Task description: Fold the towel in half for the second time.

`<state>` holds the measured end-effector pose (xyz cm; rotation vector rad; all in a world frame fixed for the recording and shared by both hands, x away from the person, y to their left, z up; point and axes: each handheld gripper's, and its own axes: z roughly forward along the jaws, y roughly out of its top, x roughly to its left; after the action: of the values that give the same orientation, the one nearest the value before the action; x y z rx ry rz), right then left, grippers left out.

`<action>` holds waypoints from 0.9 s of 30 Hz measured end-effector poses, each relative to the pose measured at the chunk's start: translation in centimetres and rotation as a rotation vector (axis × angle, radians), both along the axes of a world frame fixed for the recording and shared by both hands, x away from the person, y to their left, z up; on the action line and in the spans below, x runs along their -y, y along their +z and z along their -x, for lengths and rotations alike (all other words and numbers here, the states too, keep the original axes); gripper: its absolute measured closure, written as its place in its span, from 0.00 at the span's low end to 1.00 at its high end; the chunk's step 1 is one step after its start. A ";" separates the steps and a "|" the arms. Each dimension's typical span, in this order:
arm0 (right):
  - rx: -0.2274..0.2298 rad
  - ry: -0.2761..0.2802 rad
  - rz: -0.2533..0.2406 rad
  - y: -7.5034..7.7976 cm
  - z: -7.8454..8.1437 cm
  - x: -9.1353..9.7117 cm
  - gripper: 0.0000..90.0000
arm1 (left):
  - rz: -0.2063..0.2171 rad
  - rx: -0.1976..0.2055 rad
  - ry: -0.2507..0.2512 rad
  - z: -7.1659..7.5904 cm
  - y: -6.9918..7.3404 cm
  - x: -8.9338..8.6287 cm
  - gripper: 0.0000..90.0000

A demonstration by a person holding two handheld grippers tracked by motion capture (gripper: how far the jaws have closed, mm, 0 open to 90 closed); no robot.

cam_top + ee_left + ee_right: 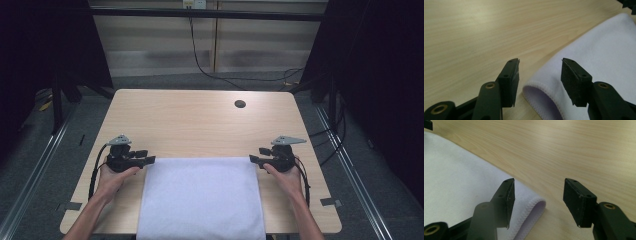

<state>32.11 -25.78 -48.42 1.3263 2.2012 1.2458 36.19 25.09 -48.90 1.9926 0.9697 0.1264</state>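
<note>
We see a pale wooden surface [200,120] with a white cloth [200,200] laid flat at its near middle, the cloth's near edge hanging over the near edge. Left tongs [145,157] sit at the cloth's far left corner, jaws pointing right, tips just at the cloth's edge. Right tongs [255,157] sit at the far right corner, jaws pointing left, likewise just at the edge. We cannot tell from here how wide either pair stands. Each is held by a hand, left hand [112,180], right hand [285,177], forearms coming from the near side. A dark round hole [240,104] lies far right. A black cable [200,60] hangs beyond.
</note>
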 end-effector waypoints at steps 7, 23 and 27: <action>-0.009 0.028 0.022 -0.4 -0.2 -0.7 0.45 | 0.010 0.017 0.003 -0.5 -0.3 0.3 0.50; -0.060 0.054 0.079 -2.4 -0.9 -2.2 0.64 | -0.021 -0.012 -0.039 -0.9 -1.7 0.9 0.59; -0.056 0.049 0.069 -2.4 -0.8 -2.3 0.71 | -0.028 -0.020 -0.049 -0.7 -1.9 1.0 0.62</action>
<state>32.86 -23.52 -50.87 1.3037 2.3058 1.1523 36.89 24.11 -50.77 2.0450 0.9352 0.0932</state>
